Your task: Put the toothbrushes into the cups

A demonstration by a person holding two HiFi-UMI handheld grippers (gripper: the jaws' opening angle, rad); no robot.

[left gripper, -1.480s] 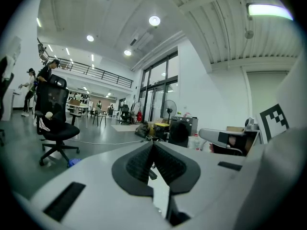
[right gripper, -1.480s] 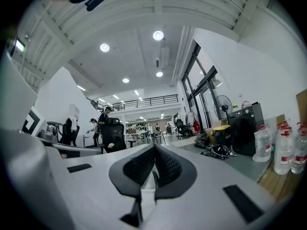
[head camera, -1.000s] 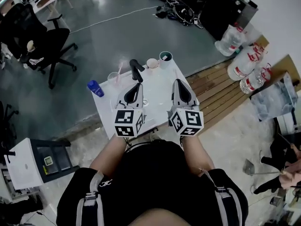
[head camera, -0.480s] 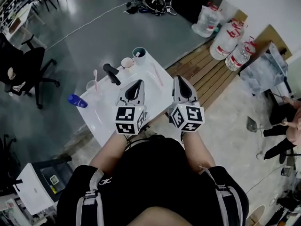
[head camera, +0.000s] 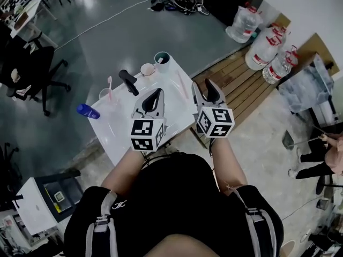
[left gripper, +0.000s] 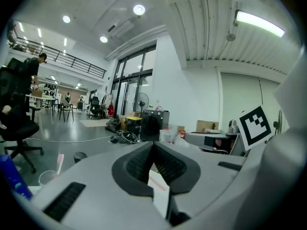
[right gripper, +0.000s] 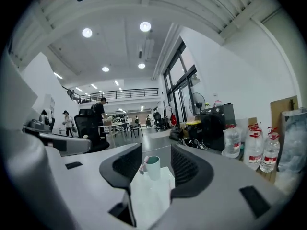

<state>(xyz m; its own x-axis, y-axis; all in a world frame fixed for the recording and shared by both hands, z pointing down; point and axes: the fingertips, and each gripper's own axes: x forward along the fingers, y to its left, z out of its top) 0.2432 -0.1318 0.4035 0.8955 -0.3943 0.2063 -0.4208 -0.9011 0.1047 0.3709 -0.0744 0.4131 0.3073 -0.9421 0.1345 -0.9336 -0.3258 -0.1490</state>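
Right gripper (head camera: 206, 87) hangs at the right edge of the white table (head camera: 119, 131). Its jaws stand apart, having just been opening, and nothing is between them. Just to its left a pink toothbrush (head camera: 181, 84) lies flat on the tabletop, near the teal cup (head camera: 162, 58). A pale cup (head camera: 147, 69) sits beside the teal one. A second toothbrush (head camera: 109, 83) stands in the clear cup (head camera: 106, 96) further left. Over the table's middle, the left gripper (head camera: 157, 92) has its jaws pressed together.
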